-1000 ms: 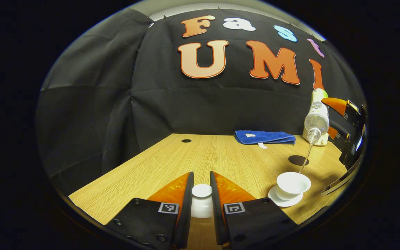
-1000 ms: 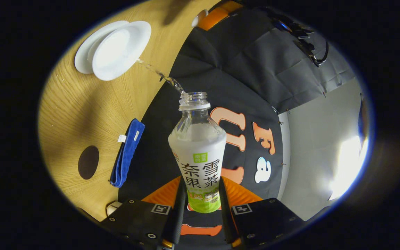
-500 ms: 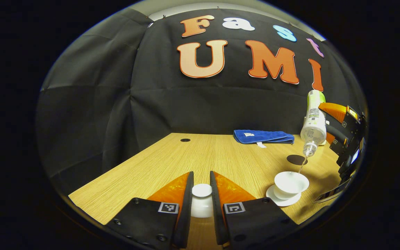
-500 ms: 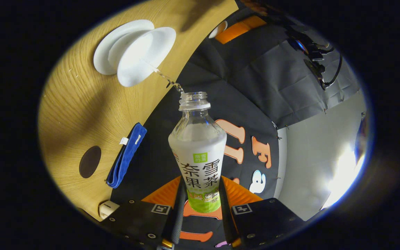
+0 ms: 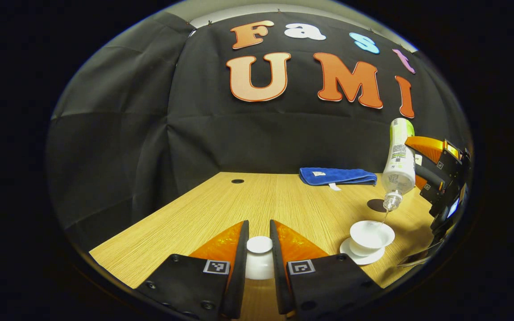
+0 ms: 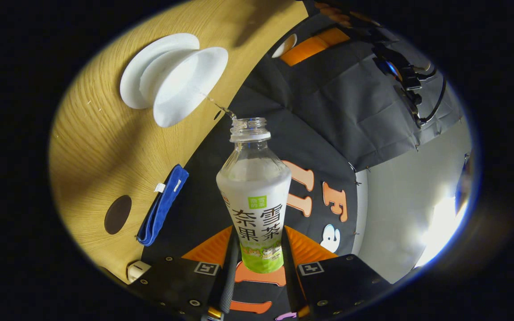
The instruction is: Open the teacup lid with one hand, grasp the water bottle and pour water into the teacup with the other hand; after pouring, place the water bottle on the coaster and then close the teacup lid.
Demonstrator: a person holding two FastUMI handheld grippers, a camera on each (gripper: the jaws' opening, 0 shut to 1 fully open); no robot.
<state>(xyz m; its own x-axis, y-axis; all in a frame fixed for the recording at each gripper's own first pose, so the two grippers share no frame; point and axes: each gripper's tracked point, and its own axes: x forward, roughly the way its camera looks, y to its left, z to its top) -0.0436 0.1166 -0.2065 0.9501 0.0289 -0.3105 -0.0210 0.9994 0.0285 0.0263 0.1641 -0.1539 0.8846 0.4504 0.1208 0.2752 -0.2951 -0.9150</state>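
teacup lid (image 5: 259, 258) half hidden between left tongs (image 5: 259, 243).

**Surfaces and finishes on the table**

The table (image 5: 257, 200) looks like light wood with fine straight grain, matt. The teacup (image 5: 371, 233), its saucer (image 5: 350, 254) and the lid (image 5: 259, 256) are smooth white glazed ceramic. The water bottle (image 6: 254, 196) is clear glossy plastic with a printed wrap. Near the far edge lies a blue towel (image 5: 336, 175), soft and napped; the coaster (image 5: 376, 205) is dark and matt.
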